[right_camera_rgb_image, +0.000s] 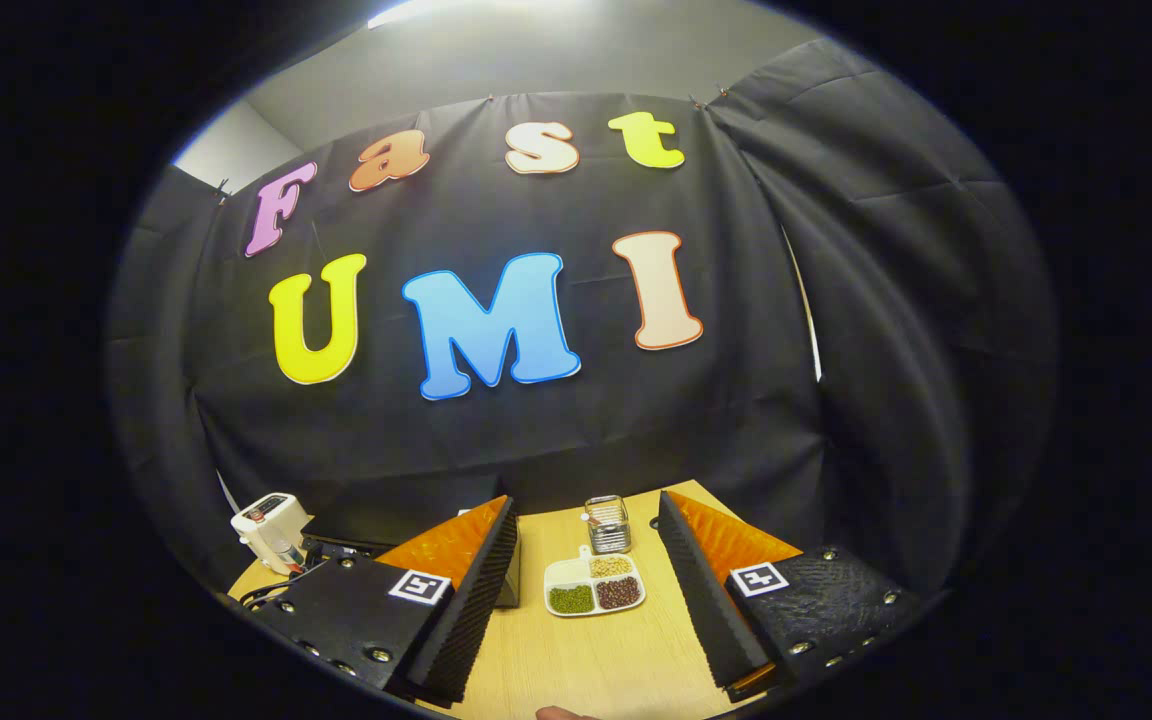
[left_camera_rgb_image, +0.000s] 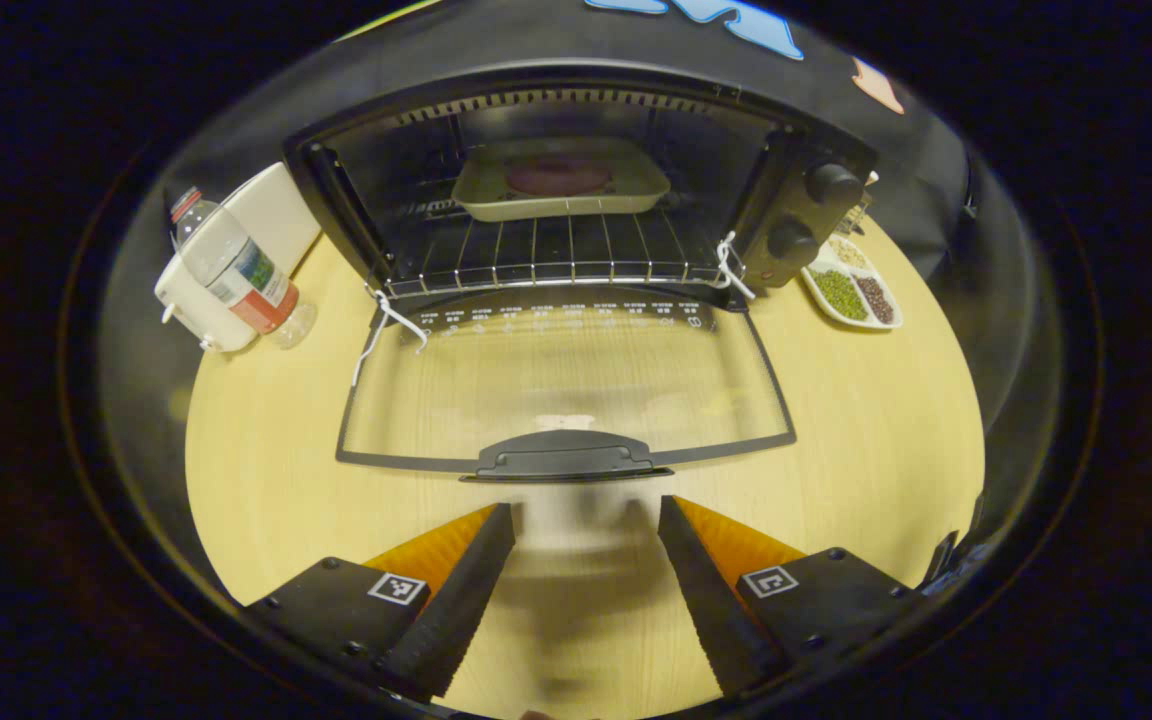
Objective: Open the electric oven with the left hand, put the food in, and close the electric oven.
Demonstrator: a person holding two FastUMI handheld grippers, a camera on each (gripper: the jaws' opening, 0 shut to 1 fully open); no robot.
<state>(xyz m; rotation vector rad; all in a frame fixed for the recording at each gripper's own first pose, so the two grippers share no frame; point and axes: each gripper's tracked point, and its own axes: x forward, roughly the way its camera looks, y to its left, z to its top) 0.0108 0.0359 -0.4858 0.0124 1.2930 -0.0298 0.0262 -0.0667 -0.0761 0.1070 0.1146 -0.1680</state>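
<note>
The black electric oven (left_camera_rgb_image: 796, 200) stands on the wooden table with its glass door (left_camera_rgb_image: 566, 385) folded down flat towards me. Inside, on the wire rack (left_camera_rgb_image: 546, 258), rests a pale baking tray (left_camera_rgb_image: 561, 190) holding a dark round piece of food (left_camera_rgb_image: 558, 178). My left gripper (left_camera_rgb_image: 586, 525) hovers open just in front of the door's black handle (left_camera_rgb_image: 564, 458), holding nothing. My right gripper (right_camera_rgb_image: 586, 545) is open and raised, pointing at the booth wall above the far table edge, with nothing between its fingers.
A clear plastic bottle (left_camera_rgb_image: 234, 268) leans on a white appliance (left_camera_rgb_image: 236, 255) left of the oven. A white divided dish of beans (left_camera_rgb_image: 851, 290) (right_camera_rgb_image: 594, 588) lies to its right, with a small mesh holder (right_camera_rgb_image: 608, 523) behind it. White strings (left_camera_rgb_image: 386, 325) hang at the door hinges.
</note>
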